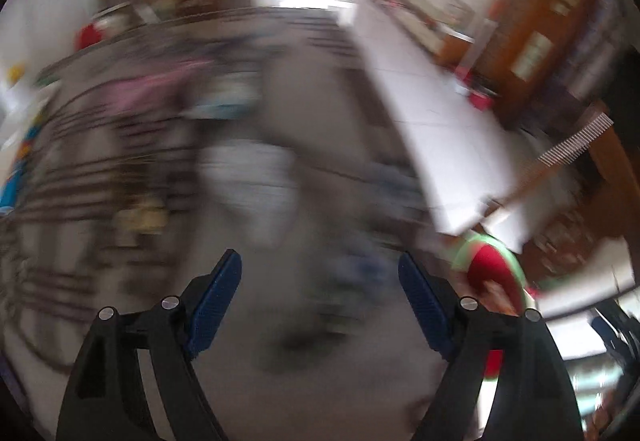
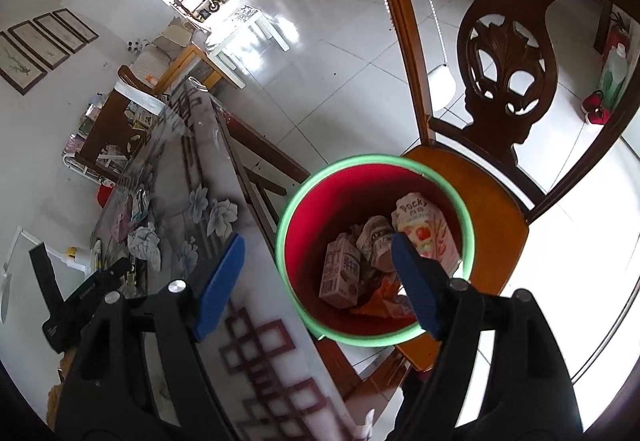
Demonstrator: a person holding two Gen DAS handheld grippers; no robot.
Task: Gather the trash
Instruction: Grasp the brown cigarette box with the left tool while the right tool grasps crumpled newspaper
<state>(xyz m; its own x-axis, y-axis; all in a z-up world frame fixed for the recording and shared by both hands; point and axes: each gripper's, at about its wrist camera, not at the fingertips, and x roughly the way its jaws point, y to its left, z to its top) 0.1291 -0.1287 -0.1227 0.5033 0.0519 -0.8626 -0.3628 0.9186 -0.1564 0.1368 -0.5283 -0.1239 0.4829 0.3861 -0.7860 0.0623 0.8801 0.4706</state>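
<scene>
Here the right gripper (image 2: 318, 283) hangs with its blue jaws spread wide and nothing between them, one finger over the table edge, the other over the mouth of the bin (image 2: 464, 215). The bin is red inside with a green rim and stands on the seat of a wooden chair (image 2: 490, 209), just beside the table (image 2: 260, 305). Inside it lie a brown drink carton (image 2: 340, 273), a pink snack box (image 2: 426, 229) leaning against the wall, a crumpled paper cup (image 2: 374, 235) between them, and an orange wrapper (image 2: 380, 295) at the bottom. Farther along the patterned tabletop a crumpled paper ball (image 2: 146, 241) rests near the far side, well apart from the bin. Beyond that are white floor tiles (image 2: 320, 81), a small white table (image 2: 248, 25), and framed pictures (image 2: 40, 45) on the wall.

The left wrist view is heavily smeared. The left gripper (image 1: 320, 297) shows its blue jaws wide apart and holding nothing, above the blurred tabletop (image 1: 280, 381). The bin (image 1: 490, 265) appears just to the right of the right finger. Pale and pinkish shapes lie farther out on the table, too blurred to name.
</scene>
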